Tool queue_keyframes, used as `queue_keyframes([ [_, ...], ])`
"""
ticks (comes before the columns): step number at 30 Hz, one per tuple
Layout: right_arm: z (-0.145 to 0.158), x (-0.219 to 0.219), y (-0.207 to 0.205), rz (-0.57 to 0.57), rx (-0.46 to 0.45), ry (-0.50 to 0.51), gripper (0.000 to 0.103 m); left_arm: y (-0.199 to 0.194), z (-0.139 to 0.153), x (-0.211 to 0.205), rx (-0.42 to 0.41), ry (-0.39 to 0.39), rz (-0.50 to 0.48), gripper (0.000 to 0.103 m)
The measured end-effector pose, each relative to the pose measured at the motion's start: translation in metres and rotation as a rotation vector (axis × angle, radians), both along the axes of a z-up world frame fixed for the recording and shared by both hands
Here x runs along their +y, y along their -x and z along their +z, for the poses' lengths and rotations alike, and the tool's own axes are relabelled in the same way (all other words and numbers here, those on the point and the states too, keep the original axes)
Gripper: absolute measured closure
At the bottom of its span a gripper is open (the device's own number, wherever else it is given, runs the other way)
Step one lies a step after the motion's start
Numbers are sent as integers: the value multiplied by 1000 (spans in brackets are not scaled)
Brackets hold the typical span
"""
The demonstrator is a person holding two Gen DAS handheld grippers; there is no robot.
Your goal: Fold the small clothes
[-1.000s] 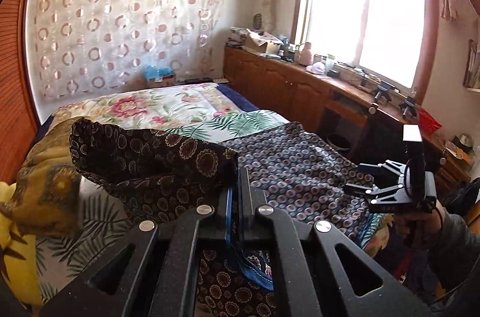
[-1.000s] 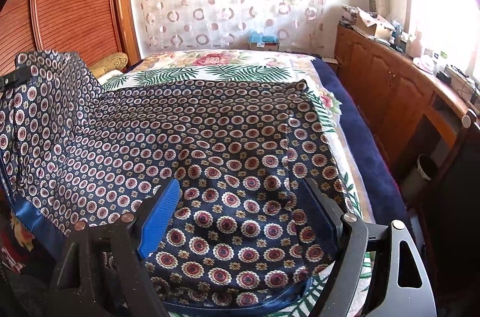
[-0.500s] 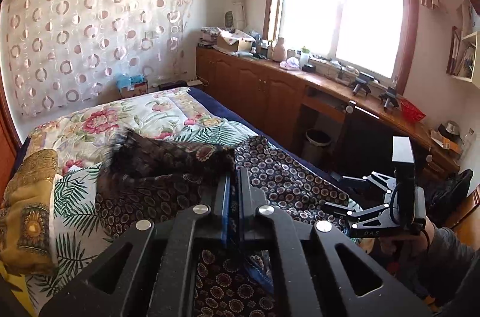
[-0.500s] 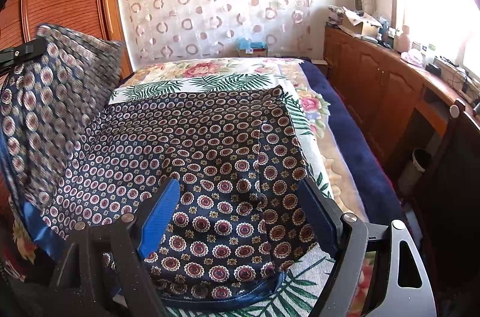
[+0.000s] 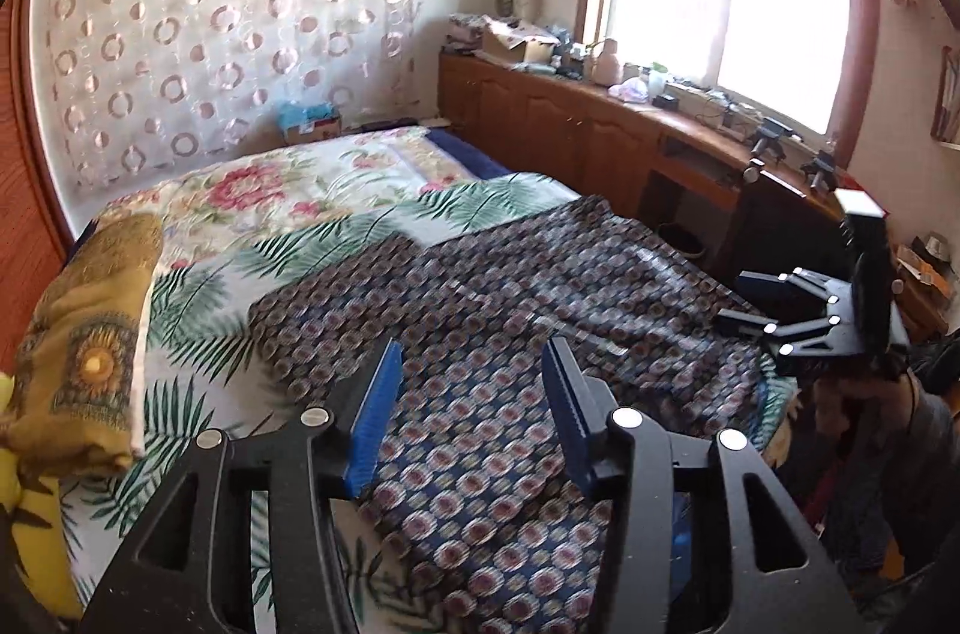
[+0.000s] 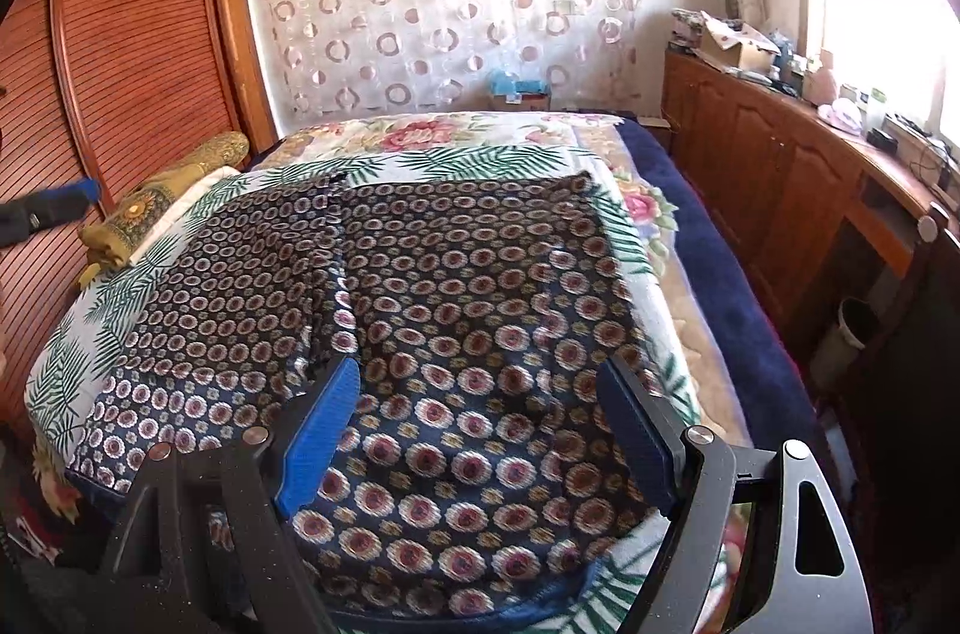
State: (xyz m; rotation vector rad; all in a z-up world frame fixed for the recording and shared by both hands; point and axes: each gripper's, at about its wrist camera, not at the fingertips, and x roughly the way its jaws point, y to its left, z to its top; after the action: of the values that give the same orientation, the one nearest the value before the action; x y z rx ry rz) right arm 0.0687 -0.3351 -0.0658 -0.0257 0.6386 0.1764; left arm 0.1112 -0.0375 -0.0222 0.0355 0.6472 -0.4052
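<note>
Below both grippers, a navy patterned garment (image 6: 456, 310) lies spread across the bed (image 6: 708, 238), its long axis running away from the cameras toward the far curtain. It sits directly beneath and ahead of the fingers on each side; the near hem falls closest to the right gripper (image 6: 480, 430), whose fingers stand wide with nothing clamped. The left gripper (image 5: 471, 412) is opening, cloth below but unpinched. Rows of ringed medallions cover the fabric, with one flap lapped over along a central seam.
</note>
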Motion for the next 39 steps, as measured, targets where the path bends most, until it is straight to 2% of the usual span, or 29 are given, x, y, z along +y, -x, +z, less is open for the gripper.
queue_keyframes([
  [1,0,3,-3,8,0,4,20,-1,-6,6,9,-2,10,44],
  [3,1,9,-12,28,-1,9,20,1,-17,16,22,-3,33,27],
  [10,2,39,-43,104,11,21,20,2,-42,44,69,14,88,26],
  [15,-9,57,-69,168,59,30,21,5,-50,54,85,35,112,26],
  [24,-35,85,-113,265,175,69,33,8,-56,65,90,43,131,26],
  [27,-39,89,-117,275,184,71,41,8,-58,64,94,40,131,26],
  [31,-46,96,-119,310,187,83,84,8,-60,63,99,41,132,26],
  [35,-42,100,-111,339,146,104,97,8,-61,63,104,42,131,26],
  [39,-30,101,-96,331,75,120,99,9,-61,61,102,40,126,26],
])
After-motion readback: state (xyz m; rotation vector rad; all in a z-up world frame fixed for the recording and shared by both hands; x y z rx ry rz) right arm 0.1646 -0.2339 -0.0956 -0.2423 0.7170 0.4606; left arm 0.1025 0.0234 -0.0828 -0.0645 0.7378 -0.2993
